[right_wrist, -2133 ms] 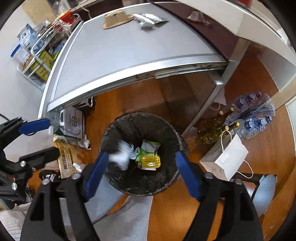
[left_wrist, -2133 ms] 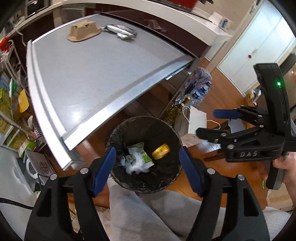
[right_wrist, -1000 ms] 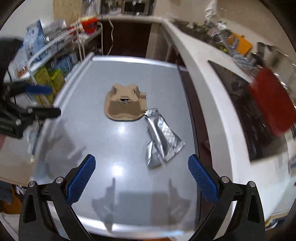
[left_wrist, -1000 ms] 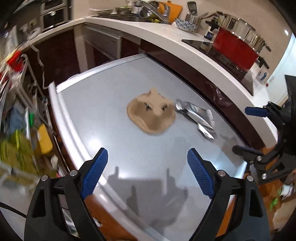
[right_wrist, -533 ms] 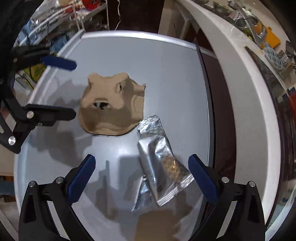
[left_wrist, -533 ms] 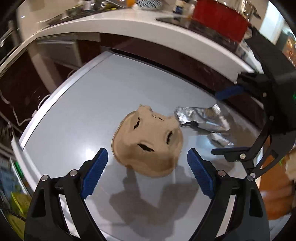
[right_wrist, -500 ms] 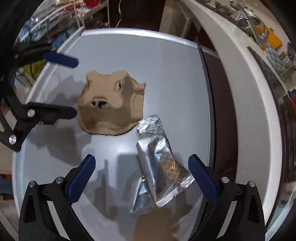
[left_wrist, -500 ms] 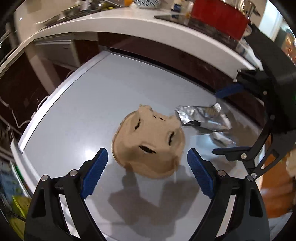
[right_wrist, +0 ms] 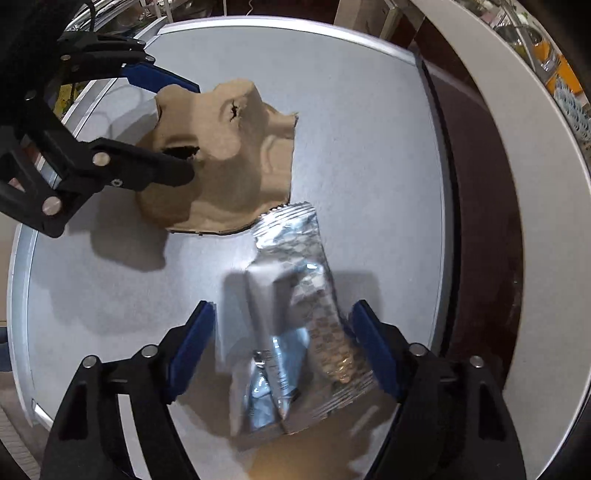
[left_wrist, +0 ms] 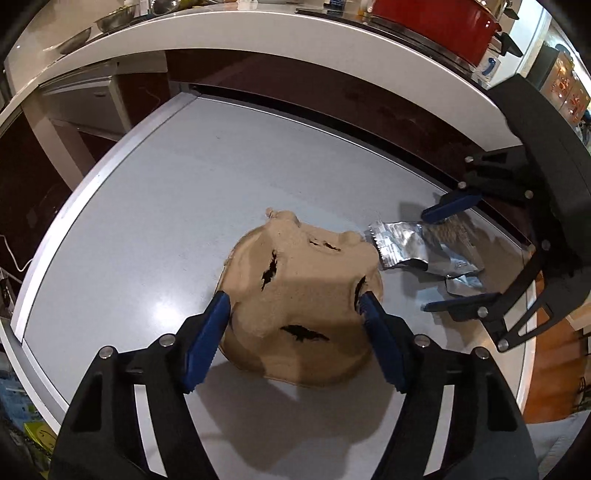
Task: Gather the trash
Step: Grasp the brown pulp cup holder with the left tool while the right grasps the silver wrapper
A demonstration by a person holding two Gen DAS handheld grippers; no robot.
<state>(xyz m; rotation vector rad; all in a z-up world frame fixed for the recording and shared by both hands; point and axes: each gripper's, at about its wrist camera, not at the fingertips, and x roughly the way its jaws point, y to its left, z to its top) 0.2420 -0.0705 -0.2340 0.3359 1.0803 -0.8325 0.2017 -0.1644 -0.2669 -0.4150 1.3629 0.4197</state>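
1. The cardboard tray (left_wrist: 306, 295) sits upside down on the table (left_wrist: 177, 192), roughly mid-surface.
2. The foil wrapper (left_wrist: 417, 247) lies right beside it on the tray's right, one end touching the tray's edge.
3. The left gripper (left_wrist: 295, 306) straddles the tray, one finger on each side of it, jaws spread.
4. The right gripper (right_wrist: 282, 332) straddles the foil wrapper (right_wrist: 295, 295) the same way, jaws apart.
5. Behind the table runs a counter (left_wrist: 258, 33), with a pot (left_wrist: 436, 22) on it at the far right.
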